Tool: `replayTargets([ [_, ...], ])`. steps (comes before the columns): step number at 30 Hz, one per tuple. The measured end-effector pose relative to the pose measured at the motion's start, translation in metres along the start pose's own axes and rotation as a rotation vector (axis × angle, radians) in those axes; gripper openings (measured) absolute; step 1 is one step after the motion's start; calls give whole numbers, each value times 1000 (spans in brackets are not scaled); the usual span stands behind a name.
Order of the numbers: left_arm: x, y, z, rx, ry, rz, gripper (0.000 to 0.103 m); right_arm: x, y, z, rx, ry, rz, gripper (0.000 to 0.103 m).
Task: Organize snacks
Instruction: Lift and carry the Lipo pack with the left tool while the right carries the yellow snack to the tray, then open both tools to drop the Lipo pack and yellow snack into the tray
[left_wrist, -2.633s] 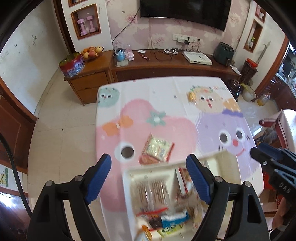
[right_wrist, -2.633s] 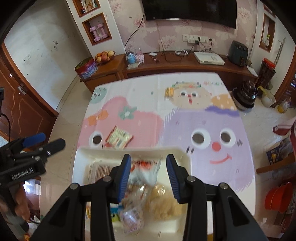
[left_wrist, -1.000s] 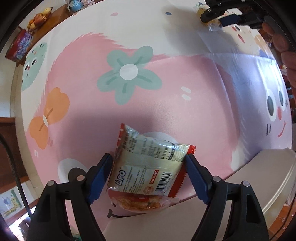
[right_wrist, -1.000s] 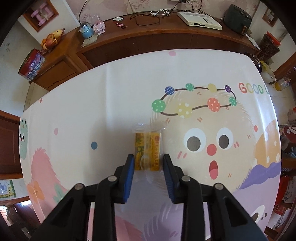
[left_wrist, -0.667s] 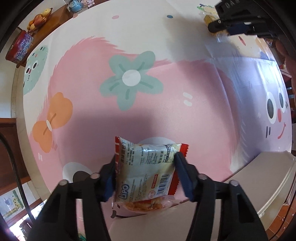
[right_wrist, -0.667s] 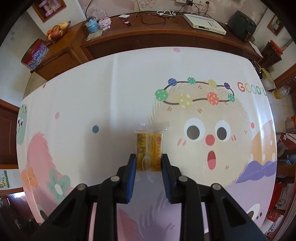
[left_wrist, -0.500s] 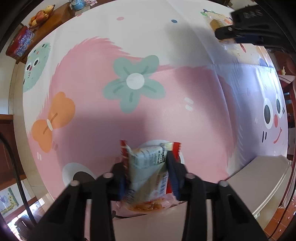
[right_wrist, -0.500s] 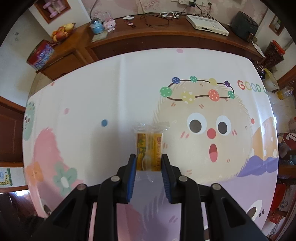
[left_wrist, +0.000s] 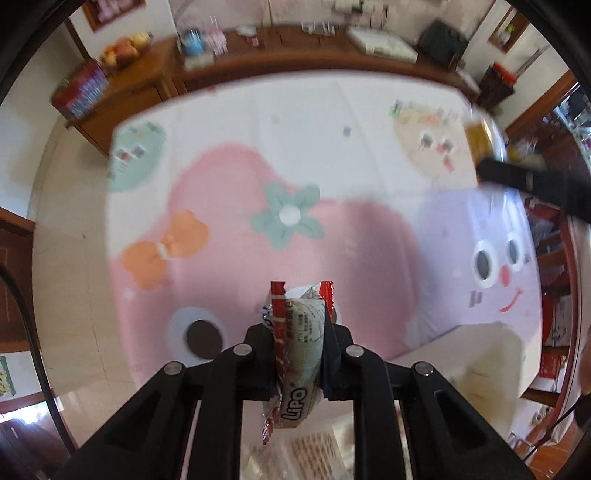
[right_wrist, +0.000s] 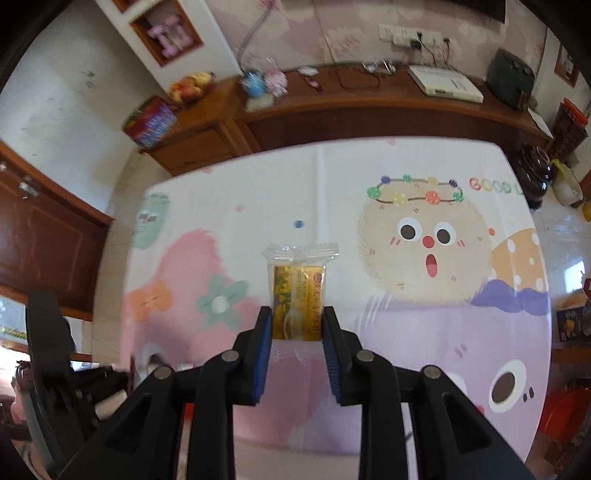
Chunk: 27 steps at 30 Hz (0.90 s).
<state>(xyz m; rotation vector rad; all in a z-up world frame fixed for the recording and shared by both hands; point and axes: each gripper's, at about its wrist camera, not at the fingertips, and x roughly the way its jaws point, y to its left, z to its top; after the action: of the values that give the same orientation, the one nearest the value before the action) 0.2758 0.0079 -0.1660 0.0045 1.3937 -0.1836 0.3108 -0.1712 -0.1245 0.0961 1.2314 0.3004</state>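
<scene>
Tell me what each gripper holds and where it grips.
Left gripper pinches the Lipo snack packet across its middle. Right gripper clamps the yellow snack packet by its lower sides.

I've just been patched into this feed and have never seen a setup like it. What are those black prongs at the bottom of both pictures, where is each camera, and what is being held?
There is no robot arm here. A person holds a hand-carried gripper in each hand, and each has a fisheye camera looking forward along its two fingers, so the black prongs are the fingers themselves.

The left wrist view shows the left gripper shut on a Lipo snack packet, squeezed narrow and lifted above the cartoon tablecloth. A cream tray sits at the near right.

The right wrist view shows the right gripper shut on a yellow snack packet in a clear wrapper. The same gripper appears at the right edge of the left view.

The background is a wooden sideboard with household items.
</scene>
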Motion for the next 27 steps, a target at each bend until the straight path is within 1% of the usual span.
replayTargets([
  [1, -21, 1, -6, -6, -38, -1, 14, -14, 2, -8, -8, -17, 18, 26],
  [4, -67, -2, -25, -18, -115, 1, 14, -54, 15, -33, -33, -58, 58, 26],
  [8, -109, -13, -60, -38, -190, -18, 15, -97, 29, -75, -72, -93, 109, 26],
  [11, -129, -24, -93, -51, -240, -19, 15, -117, 33, -105, -80, -98, 135, 26],
  [14, -139, -36, -118, -62, -275, -7, 15, -131, 36, -137, -89, -91, 150, 26],
  [17, -138, -46, -138, -66, -280, -1, 15, -135, 37, -162, -90, -77, 149, 26],
  [22, -123, -61, -165, -50, -262, 34, 15, -135, 40, -198, -101, -51, 120, 27],
  [27, -105, -67, -184, -59, -220, 25, 15, -128, 39, -221, -93, -10, 103, 27],
])
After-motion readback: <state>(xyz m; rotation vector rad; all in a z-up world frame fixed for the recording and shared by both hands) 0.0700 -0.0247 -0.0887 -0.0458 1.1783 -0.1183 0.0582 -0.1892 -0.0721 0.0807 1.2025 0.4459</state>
